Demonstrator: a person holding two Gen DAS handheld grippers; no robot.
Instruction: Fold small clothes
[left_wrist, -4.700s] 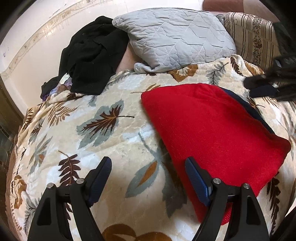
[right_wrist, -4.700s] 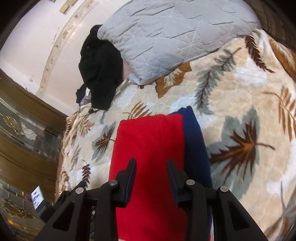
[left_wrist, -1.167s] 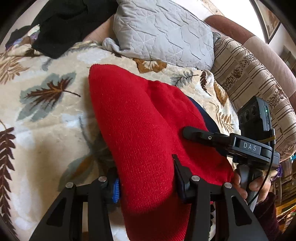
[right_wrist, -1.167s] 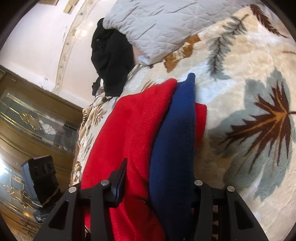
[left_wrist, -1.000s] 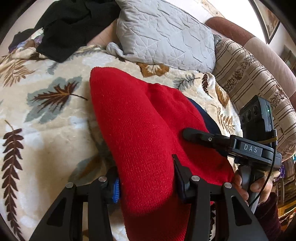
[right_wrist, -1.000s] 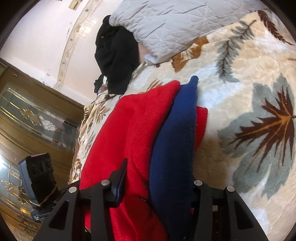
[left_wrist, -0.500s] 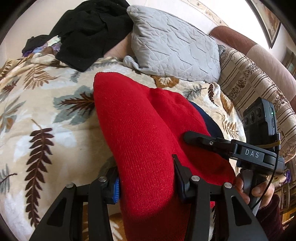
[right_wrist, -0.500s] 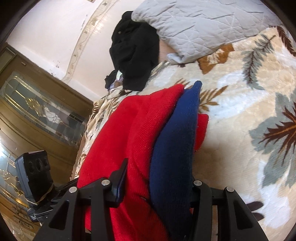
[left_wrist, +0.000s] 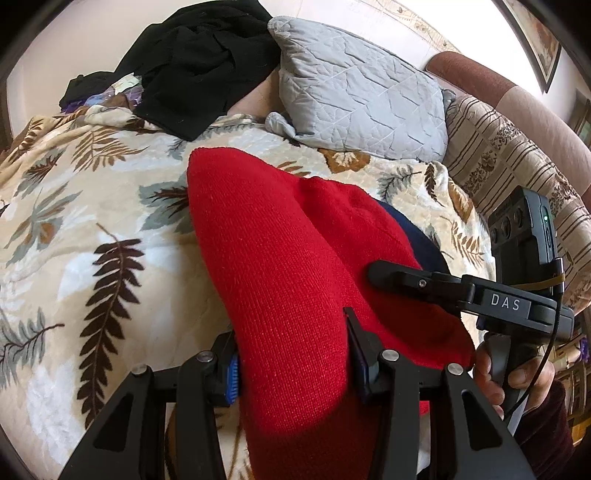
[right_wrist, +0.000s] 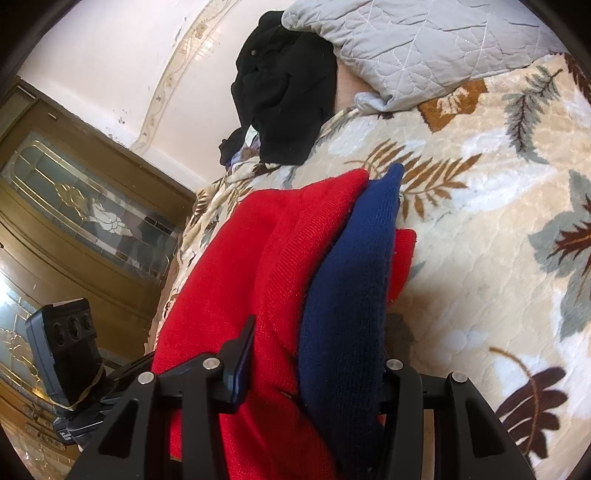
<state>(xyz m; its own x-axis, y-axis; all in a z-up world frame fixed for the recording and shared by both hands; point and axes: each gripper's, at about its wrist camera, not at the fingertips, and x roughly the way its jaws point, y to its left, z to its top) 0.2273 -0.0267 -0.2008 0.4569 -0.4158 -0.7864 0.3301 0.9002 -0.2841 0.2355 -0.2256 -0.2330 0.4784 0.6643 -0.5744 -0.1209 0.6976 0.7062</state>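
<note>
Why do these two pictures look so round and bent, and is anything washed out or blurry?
Left view: the fisheye lens bows the blanket and darkens the corners; the wall behind the grey pillow is blown out white. Right view: the same bending curves the wooden door; the wall glares, and the red sweater stays sharp, shaded only near the jaws.
</note>
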